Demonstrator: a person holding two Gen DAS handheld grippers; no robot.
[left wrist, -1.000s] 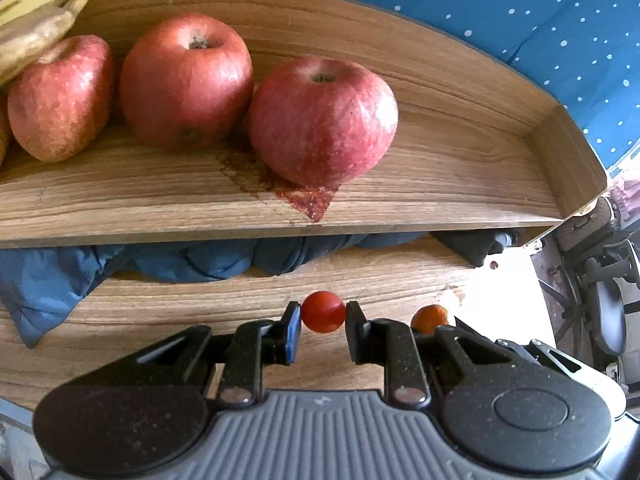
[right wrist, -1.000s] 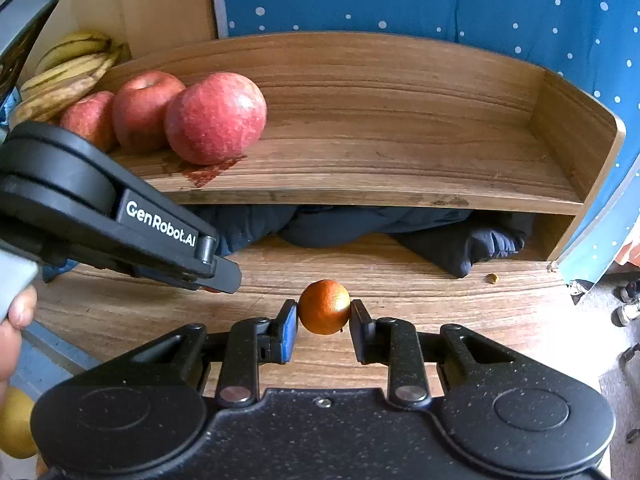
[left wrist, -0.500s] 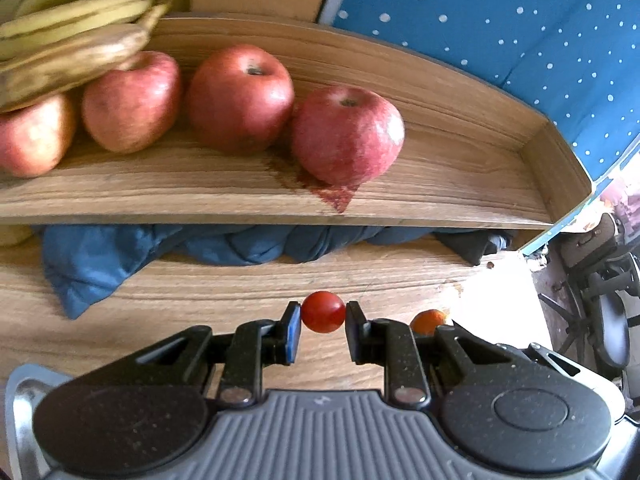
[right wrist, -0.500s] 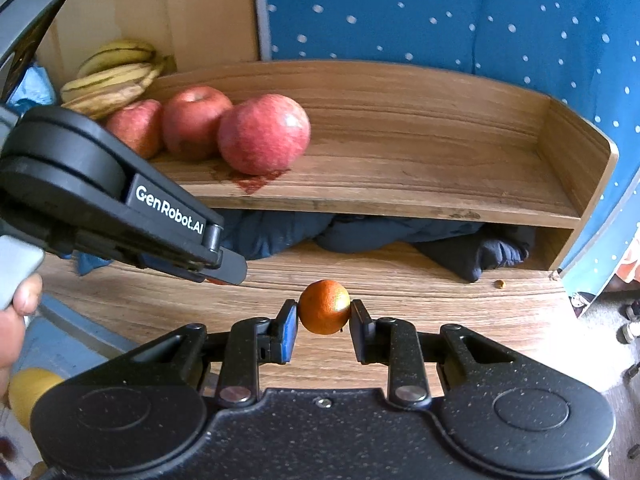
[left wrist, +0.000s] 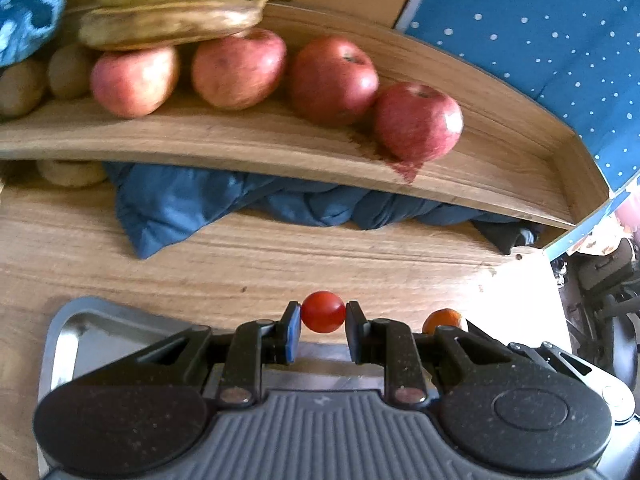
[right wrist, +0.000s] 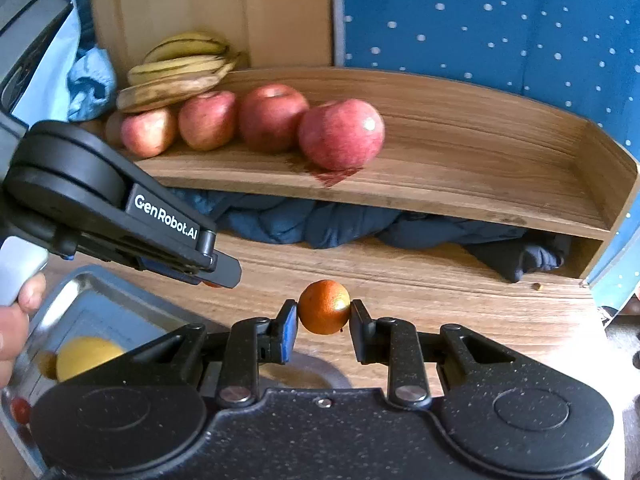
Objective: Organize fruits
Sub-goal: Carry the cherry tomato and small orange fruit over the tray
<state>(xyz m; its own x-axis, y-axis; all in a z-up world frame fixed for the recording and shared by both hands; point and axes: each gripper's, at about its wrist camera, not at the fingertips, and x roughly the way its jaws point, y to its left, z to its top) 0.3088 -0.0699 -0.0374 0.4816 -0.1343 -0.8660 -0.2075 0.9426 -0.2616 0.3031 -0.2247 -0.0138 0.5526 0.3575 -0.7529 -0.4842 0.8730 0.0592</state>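
Blue polka-dot cloth [right wrist: 480, 20] backs a wooden shelf [left wrist: 500, 168] that stands on the wooden bench [left wrist: 200, 264], with dark blue fabric [left wrist: 240, 204] bunched in the gap beneath it. Four red apples [left wrist: 418, 122] sit in a row on the shelf, touching one another, and a bunch of bananas [left wrist: 172, 20] lies across the leftmost ones, its long axis running left to right, stems toward the right. Brownish round fruits [left wrist: 24, 84] sit at the shelf's far left end.

Compared with a second ago, both views take in more of the scene: the shelf looks smaller and farther off, the bananas and the fourth apple have come fully into the left view, and a metal tray [left wrist: 80, 328] now shows at the near edge of the bench under both tools. The grips have not changed.

The left tongs [left wrist: 322, 326] are closed on a cherry tomato [left wrist: 323, 312], held above the tray's far rim. The right tongs [right wrist: 324, 322] are closed on a small orange [right wrist: 325, 306], held over the bench just past the tray's corner. Both fruits are nearly round, so no long axis or heading can be told. In the right view the left tool crosses from the left, with a person's fingers [right wrist: 30, 292] on its handle. A yellow fruit [right wrist: 86, 356] and a small red one [right wrist: 20, 410] lie in the tray.
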